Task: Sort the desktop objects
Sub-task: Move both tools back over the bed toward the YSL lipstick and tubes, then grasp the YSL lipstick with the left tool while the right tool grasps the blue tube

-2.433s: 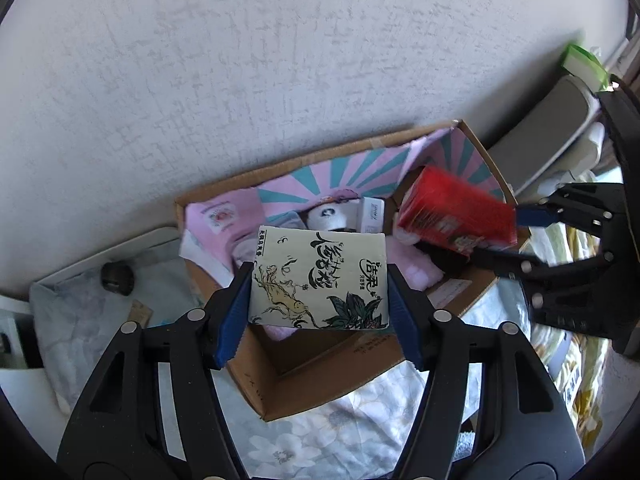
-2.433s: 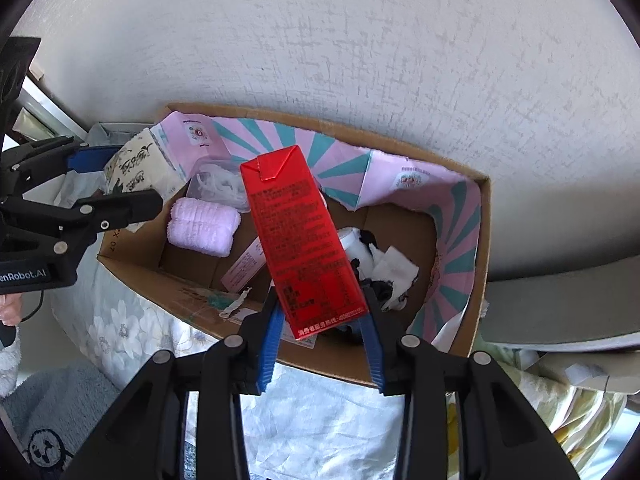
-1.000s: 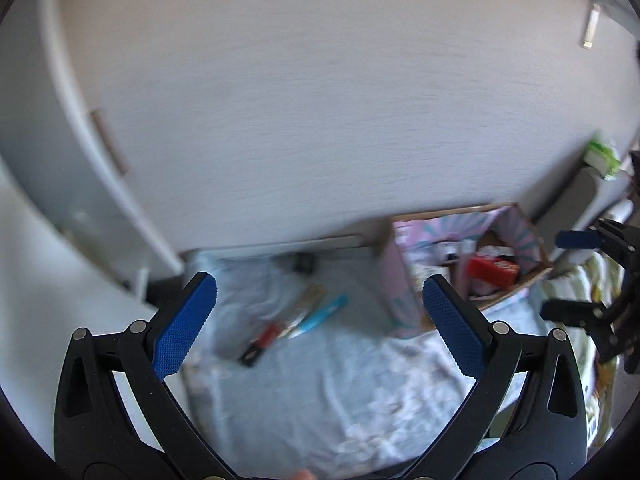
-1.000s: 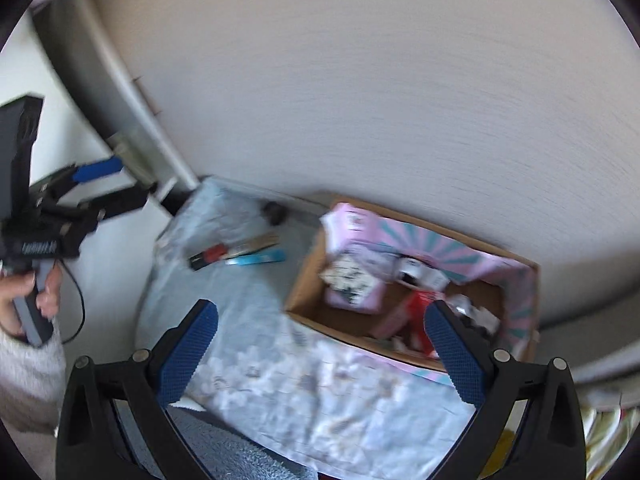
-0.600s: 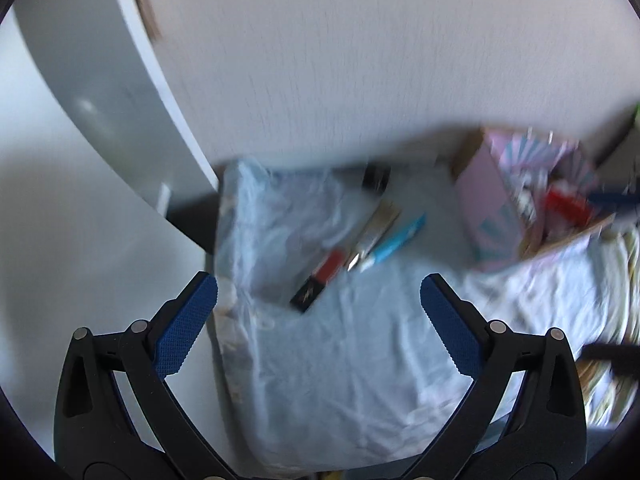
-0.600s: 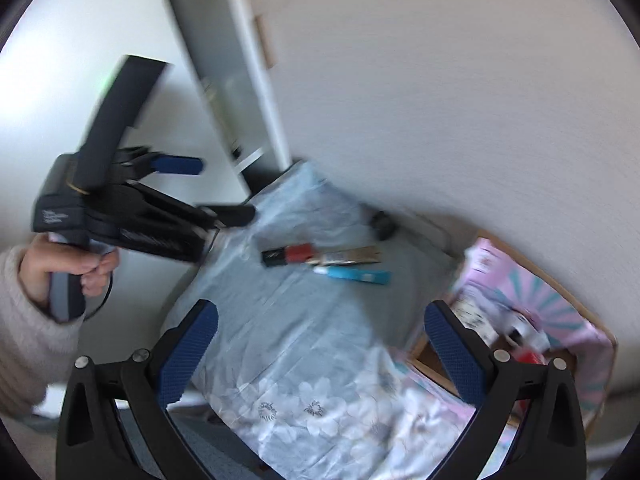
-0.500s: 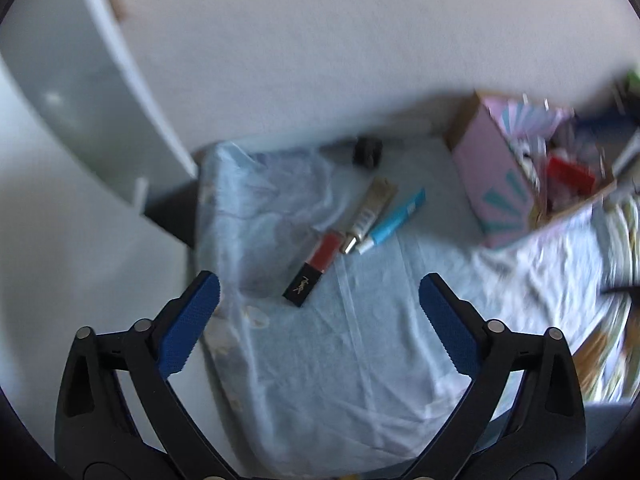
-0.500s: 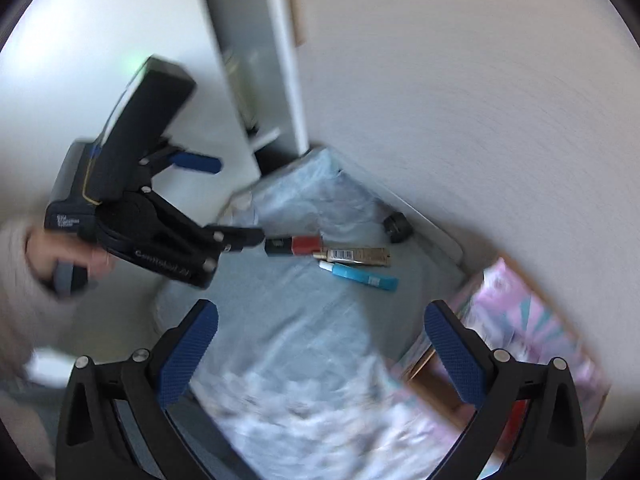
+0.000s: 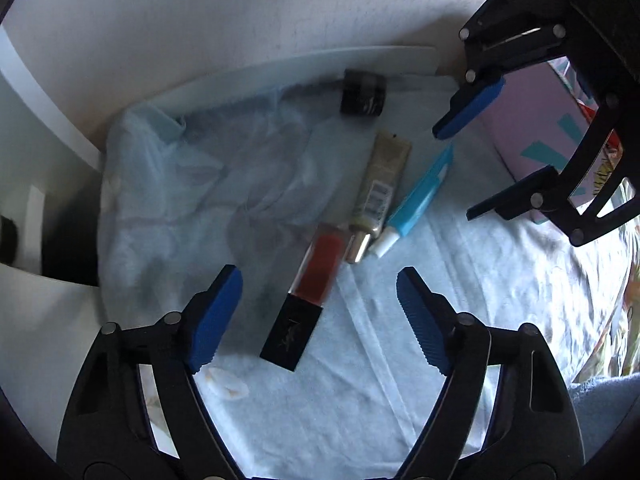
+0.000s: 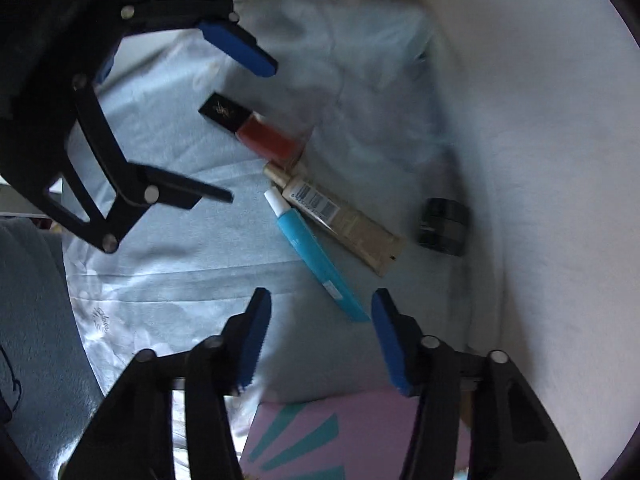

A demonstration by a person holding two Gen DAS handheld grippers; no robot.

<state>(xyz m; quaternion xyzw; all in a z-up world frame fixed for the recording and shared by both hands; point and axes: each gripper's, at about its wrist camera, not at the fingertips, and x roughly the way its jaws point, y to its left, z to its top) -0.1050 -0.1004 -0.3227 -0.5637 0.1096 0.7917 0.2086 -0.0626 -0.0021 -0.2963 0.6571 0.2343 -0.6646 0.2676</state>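
A red lip gloss with a black cap (image 9: 307, 294) (image 10: 256, 130), a beige tube (image 9: 376, 196) (image 10: 340, 216), a blue tube (image 9: 416, 200) (image 10: 320, 256) and a small black jar (image 9: 363, 93) (image 10: 443, 226) lie on a pale blue cloth (image 9: 240, 184). My left gripper (image 9: 320, 316) is open and empty, its fingers on either side of the lip gloss's black cap. My right gripper (image 10: 320, 340) is open and empty, just short of the blue tube's flat end. Each gripper shows in the other's view: right (image 9: 476, 156), left (image 10: 240, 120).
The pink and teal cardboard box (image 9: 536, 120) (image 10: 344, 436) stands at the cloth's right end, close under my right gripper. A white wall (image 9: 240, 12) runs behind. A white shelf unit (image 9: 24, 120) stands at the left. Grey fabric (image 10: 36, 320) lies in front.
Both grippers let go of the tissue pack and the red carton, which lie in the box. Both then swung left and came down close over the tubes and the lip gloss.
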